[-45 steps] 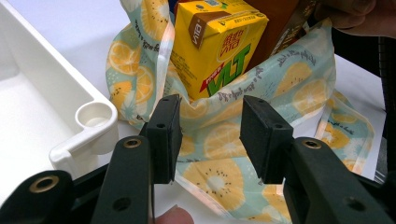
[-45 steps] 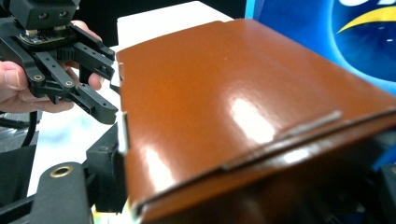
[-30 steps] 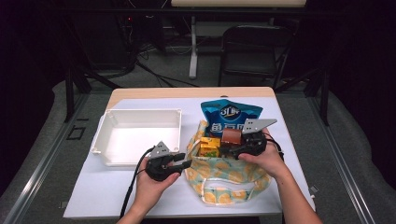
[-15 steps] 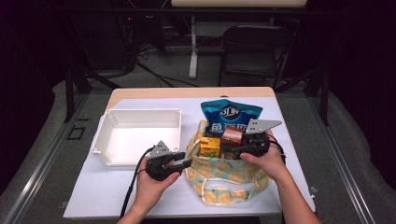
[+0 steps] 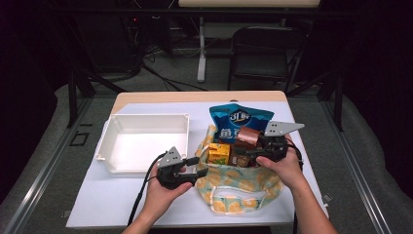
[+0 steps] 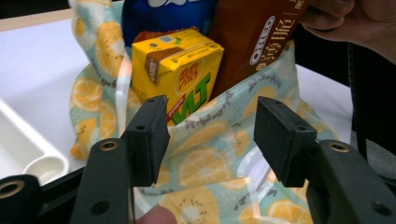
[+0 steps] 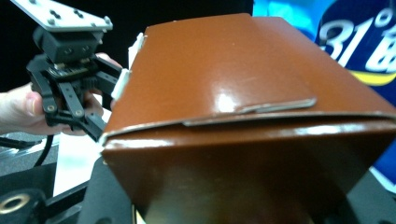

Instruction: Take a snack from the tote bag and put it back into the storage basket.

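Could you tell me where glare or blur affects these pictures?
High view: dark surroundings, the white plastic tray brightly lit. Right gripper view: a glare spot on the glossy brown cardboard box, its near edge soft. Left gripper view: yellow drink carton sharp.

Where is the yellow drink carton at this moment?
In the high view, the yellow drink carton stands inside the fruit-print bag at its left side, beside the brown box and in front of the blue snack bag.
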### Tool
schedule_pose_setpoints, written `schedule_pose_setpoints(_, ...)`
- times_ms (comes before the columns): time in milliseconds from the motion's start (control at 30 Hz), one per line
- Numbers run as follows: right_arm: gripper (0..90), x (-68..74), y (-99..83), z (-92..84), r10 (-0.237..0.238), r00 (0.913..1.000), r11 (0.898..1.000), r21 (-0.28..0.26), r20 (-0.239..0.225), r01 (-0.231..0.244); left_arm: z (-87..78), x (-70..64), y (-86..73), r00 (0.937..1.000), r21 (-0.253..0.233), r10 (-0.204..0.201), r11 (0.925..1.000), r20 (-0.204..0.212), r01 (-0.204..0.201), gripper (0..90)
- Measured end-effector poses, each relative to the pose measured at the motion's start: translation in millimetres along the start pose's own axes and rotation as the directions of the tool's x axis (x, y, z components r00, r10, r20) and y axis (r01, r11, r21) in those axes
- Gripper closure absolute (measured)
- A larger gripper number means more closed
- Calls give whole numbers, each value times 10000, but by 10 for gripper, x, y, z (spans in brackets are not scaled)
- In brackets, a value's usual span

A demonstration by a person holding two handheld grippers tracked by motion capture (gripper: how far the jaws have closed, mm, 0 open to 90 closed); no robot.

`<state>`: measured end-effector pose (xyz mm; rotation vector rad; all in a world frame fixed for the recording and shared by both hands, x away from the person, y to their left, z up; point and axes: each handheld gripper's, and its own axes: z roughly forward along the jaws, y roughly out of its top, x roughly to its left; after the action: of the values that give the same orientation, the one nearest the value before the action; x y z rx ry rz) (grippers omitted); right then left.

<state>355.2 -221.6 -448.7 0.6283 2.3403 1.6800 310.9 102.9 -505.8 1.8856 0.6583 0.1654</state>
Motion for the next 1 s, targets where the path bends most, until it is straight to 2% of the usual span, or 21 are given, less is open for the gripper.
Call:
schedule_pose_setpoints(67, 431, 8, 35, -19, -28, 10000, 9999, -155, -67, 27, 10, 2, 10, 9999, -139, -45, 9999, 105, 46, 432)
schedule_pose_setpoints(300, 431, 71, 197, -107, -292, 9995, 9990, -356, -151, 287, 21, -21, 69, 9989, -440, 291, 9987, 361, -275, 368)
schedule_pose_setpoints(467, 432, 106, 289, -146, -438, 9989, 9981, -432, -188, 430, 65, -31, 124, 9963, -569, 367, 9979, 782, -323, 311)
schedule_pose_setpoints(533, 432, 119, 321, -156, -461, 9988, 9980, -445, -177, 453, 83, -27, 147, 9957, -620, 254, 9979, 888, -199, 296)
schedule_pose_setpoints(567, 432, 123, 337, -162, -455, 9988, 9980, -447, -201, 446, 92, -27, 158, 9951, -696, 196, 9975, 972, -128, 294)
schedule_pose_setpoints(867, 433, 144, 475, -234, -518, 9980, 9970, -595, -355, 497, 167, -77, 277, 9923, -841, 488, 9957, 1137, -394, 280)
schedule_pose_setpoints(1000, 433, 174, 522, -264, -567, 9966, 9955, -788, -594, 519, 193, -94, 323, 9891, -845, 553, 9955, 1365, -440, 276)
